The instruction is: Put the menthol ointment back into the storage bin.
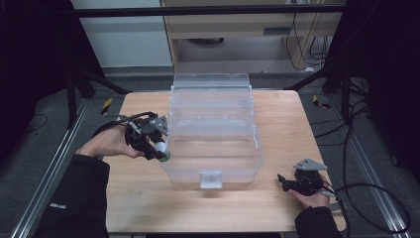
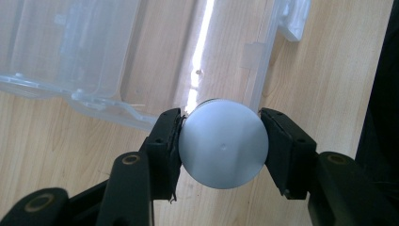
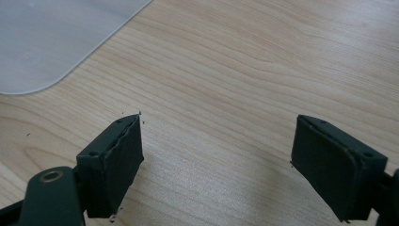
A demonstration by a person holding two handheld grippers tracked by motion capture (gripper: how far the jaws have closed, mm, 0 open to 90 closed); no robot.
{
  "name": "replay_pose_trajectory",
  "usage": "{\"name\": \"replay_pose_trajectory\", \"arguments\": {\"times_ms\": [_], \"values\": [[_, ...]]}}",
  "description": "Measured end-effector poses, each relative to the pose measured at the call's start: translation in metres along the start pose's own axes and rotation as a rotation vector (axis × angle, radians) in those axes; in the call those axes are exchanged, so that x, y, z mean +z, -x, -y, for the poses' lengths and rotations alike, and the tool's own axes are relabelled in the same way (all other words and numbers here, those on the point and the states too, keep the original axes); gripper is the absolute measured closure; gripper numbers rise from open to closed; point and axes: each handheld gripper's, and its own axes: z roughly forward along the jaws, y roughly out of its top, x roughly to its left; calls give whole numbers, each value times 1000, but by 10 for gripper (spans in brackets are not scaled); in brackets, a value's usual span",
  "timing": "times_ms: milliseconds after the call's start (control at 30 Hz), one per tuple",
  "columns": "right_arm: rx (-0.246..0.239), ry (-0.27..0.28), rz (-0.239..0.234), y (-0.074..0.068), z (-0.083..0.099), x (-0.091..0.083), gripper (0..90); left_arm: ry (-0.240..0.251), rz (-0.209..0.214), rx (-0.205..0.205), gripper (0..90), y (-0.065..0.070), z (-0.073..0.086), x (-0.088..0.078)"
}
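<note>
Item: white ball (image 2: pixel 223 144), clamped between the two fingers (image 2: pixel 165 141) of the left gripper (image 1: pixel 157 147), pads pressing on opposite sides. Just beyond the fingertips: wall of the clear plastic box (image 1: pixel 213 171). Right gripper (image 1: pixel 283 182): fingers (image 3: pixel 113 165) spread wide with nothing between them, bare wooden tabletop (image 3: pixel 263 75) beneath.

My right gripper (image 3: pixel 216 160) over bare desk (image 3: pixel 263 70)

Its jaws stand wide apart with only wood grain between them; a clear plastic corner (image 3: pixel 51 42) lies top left.
</note>
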Motion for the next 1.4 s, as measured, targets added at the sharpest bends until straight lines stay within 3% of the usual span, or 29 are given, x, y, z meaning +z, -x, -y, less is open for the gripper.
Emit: {"name": "replay_pose_trajectory", "arguments": {"times_ms": [600, 1400], "values": [[-1, -1, -5, 0, 0, 0, 172, -16, 29, 26, 502, -7, -12, 27], [-6, -16, -11, -2, 1, 2, 168, -47, 70, 14, 502, -10, -2, 62]]}}
